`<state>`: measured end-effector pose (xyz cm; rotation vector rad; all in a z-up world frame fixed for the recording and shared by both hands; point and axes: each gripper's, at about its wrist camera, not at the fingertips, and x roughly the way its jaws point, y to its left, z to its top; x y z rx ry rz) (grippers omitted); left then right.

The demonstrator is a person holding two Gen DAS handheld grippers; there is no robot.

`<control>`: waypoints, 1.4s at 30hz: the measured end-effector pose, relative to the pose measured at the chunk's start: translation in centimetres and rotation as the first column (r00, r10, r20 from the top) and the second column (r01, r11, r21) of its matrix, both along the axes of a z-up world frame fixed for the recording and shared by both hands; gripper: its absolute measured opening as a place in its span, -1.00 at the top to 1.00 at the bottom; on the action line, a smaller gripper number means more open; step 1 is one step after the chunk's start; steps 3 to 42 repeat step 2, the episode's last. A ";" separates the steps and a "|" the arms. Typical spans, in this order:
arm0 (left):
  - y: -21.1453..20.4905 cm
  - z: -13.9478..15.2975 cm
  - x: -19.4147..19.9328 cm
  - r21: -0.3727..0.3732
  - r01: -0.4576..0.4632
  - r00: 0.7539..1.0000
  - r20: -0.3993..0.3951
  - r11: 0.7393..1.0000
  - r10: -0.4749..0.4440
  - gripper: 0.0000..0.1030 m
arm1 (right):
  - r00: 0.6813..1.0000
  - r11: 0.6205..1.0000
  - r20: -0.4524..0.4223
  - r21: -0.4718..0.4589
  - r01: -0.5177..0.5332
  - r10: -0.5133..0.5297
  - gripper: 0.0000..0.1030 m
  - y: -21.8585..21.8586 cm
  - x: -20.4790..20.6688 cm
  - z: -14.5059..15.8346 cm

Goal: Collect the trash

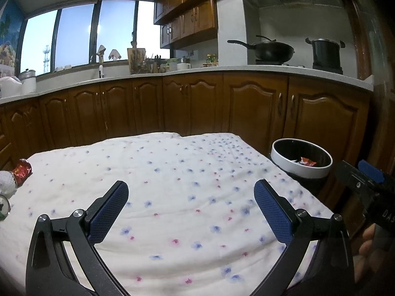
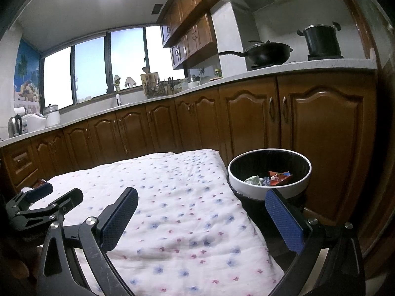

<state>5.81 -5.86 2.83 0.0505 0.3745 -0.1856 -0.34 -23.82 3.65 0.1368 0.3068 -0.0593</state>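
Observation:
A round bin (image 1: 291,162) with a white rim and black liner stands on the floor off the table's far right corner; it shows again in the right wrist view as the bin (image 2: 261,189), holding crumpled paper (image 2: 253,180) and a red wrapper (image 2: 279,177). A red crumpled wrapper (image 1: 22,169) lies at the table's left edge beside a white wad (image 1: 6,181). My left gripper (image 1: 191,188) hangs open over the flowered cloth (image 1: 172,185), nothing between its blue pads. My right gripper (image 2: 201,196) is open and empty at the table's right edge, near the bin.
Brown wooden cabinets (image 1: 197,106) under a pale worktop (image 1: 222,70) run along the far wall. A black wok (image 1: 271,49) and a pot (image 1: 325,51) sit on the stove. A round glassy object (image 1: 3,204) lies at the far left edge. A hand (image 1: 370,251) shows bottom right.

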 end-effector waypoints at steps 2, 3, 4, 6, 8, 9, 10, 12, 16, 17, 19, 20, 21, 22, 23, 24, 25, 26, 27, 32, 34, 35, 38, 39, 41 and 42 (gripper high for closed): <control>0.0 -0.1 0.2 -0.001 0.004 1.000 -0.004 1.000 -0.004 -1.00 | 1.000 1.000 -0.004 0.004 -0.002 0.002 -1.00 0.0 0.0 0.0; 0.0 -0.1 0.2 -0.001 0.004 1.000 -0.004 1.000 -0.004 -1.00 | 1.000 1.000 -0.004 0.004 -0.002 0.002 -1.00 0.0 0.0 0.0; 0.0 -0.1 0.2 -0.001 0.004 1.000 -0.004 1.000 -0.004 -1.00 | 1.000 1.000 -0.004 0.004 -0.002 0.002 -1.00 0.0 0.0 0.0; 0.0 -0.1 0.2 -0.001 0.004 1.000 -0.004 1.000 -0.004 -1.00 | 1.000 1.000 -0.004 0.004 -0.002 0.002 -1.00 0.0 0.0 0.0; 0.0 -0.1 0.2 -0.001 0.004 1.000 -0.004 1.000 -0.004 -1.00 | 1.000 1.000 -0.004 0.004 -0.002 0.002 -1.00 0.0 0.0 0.0; 0.0 -0.1 0.2 -0.001 0.004 1.000 -0.004 1.000 -0.004 -1.00 | 1.000 1.000 -0.004 0.004 -0.002 0.002 -1.00 0.0 0.0 0.0; 0.0 -0.1 0.2 -0.001 0.004 1.000 -0.004 1.000 -0.004 -1.00 | 1.000 1.000 -0.004 0.004 -0.002 0.002 -1.00 0.0 0.0 0.0; 0.0 -0.1 0.2 -0.001 0.004 1.000 -0.004 1.000 -0.004 -1.00 | 1.000 1.000 -0.004 0.004 -0.002 0.002 -1.00 0.0 0.0 0.0; 0.0 -0.1 0.2 -0.001 0.004 1.000 -0.004 1.000 -0.004 -1.00 | 1.000 1.000 -0.004 0.004 -0.002 0.002 -1.00 0.0 0.0 0.0; 0.0 -0.1 0.2 -0.001 0.004 1.000 -0.004 1.000 -0.004 -1.00 | 1.000 1.000 -0.004 0.004 -0.002 0.002 -1.00 0.0 0.0 0.0; 0.0 -0.1 0.2 -0.001 0.004 1.000 -0.004 1.000 -0.004 -1.00 | 1.000 1.000 -0.004 0.004 -0.002 0.002 -1.00 0.0 0.0 0.0; 0.0 -0.1 0.2 -0.001 0.004 1.000 -0.004 1.000 -0.004 -1.00 | 1.000 1.000 -0.004 0.004 -0.002 0.002 -1.00 0.0 0.0 0.0; 0.0 -0.1 0.2 -0.001 0.004 1.000 -0.004 1.000 -0.004 -1.00 | 1.000 1.000 -0.004 0.004 -0.002 0.002 -1.00 0.0 0.0 0.0; 0.0 -0.1 0.2 -0.001 0.004 1.000 -0.004 1.000 -0.004 -1.00 | 1.000 1.000 -0.004 0.004 -0.002 0.002 -1.00 0.0 0.0 0.0; 0.0 -0.1 0.2 -0.001 0.004 1.000 -0.004 1.000 -0.004 -1.00 | 1.000 1.000 -0.004 0.004 -0.002 0.002 -1.00 0.0 0.0 0.0; 0.0 -0.1 0.2 -0.001 0.004 1.000 -0.004 1.000 -0.004 -1.00 | 1.000 1.000 -0.004 0.004 -0.002 0.002 -1.00 0.0 0.0 0.0; 0.0 -0.1 0.2 -0.001 0.004 1.000 -0.004 1.000 -0.004 -1.00 | 1.000 1.000 -0.004 0.004 -0.002 0.002 -1.00 0.0 0.0 0.0; 0.0 -0.1 0.2 -0.001 0.004 1.000 -0.004 1.000 -0.004 -1.00 | 1.000 1.000 -0.004 0.004 -0.002 0.002 -1.00 0.0 0.0 0.0; 0.0 -0.1 0.2 -0.001 0.004 1.000 -0.004 1.000 -0.004 -1.00 | 1.000 1.000 -0.004 0.004 -0.002 0.002 -1.00 0.0 0.0 0.0; 0.0 -0.1 0.2 -0.001 0.004 1.000 -0.004 1.000 -0.004 -1.00 | 1.000 1.000 -0.004 0.004 -0.002 0.002 -1.00 0.0 0.0 0.0; 0.0 -0.1 0.2 -0.001 0.004 1.000 -0.004 1.000 -0.004 -1.00 | 1.000 1.000 -0.004 0.004 -0.002 0.002 -1.00 0.0 0.0 0.0; 0.0 -0.1 0.2 -0.001 0.004 1.000 -0.004 1.000 -0.004 -1.00 | 1.000 1.000 -0.004 0.004 -0.002 0.002 -1.00 0.0 0.0 0.0; 0.0 -0.1 0.2 -0.001 0.004 1.000 -0.004 1.000 -0.004 -1.00 | 1.000 1.000 -0.004 0.004 -0.002 0.002 -1.00 0.0 0.0 0.0; 0.0 -0.1 0.2 -0.001 0.004 1.000 -0.004 1.000 -0.004 -1.00 | 1.000 1.000 -0.004 0.004 -0.002 0.002 -1.00 0.0 0.0 0.0; 0.0 -0.1 0.2 -0.001 0.004 1.000 -0.004 1.000 -0.004 -1.00 | 1.000 1.000 -0.004 0.004 -0.002 0.002 -1.00 0.0 0.0 0.0; 0.0 -0.1 0.2 -0.001 0.004 1.000 -0.004 1.000 -0.004 -1.00 | 1.000 1.000 -0.004 0.004 -0.002 0.002 -1.00 0.0 0.0 0.0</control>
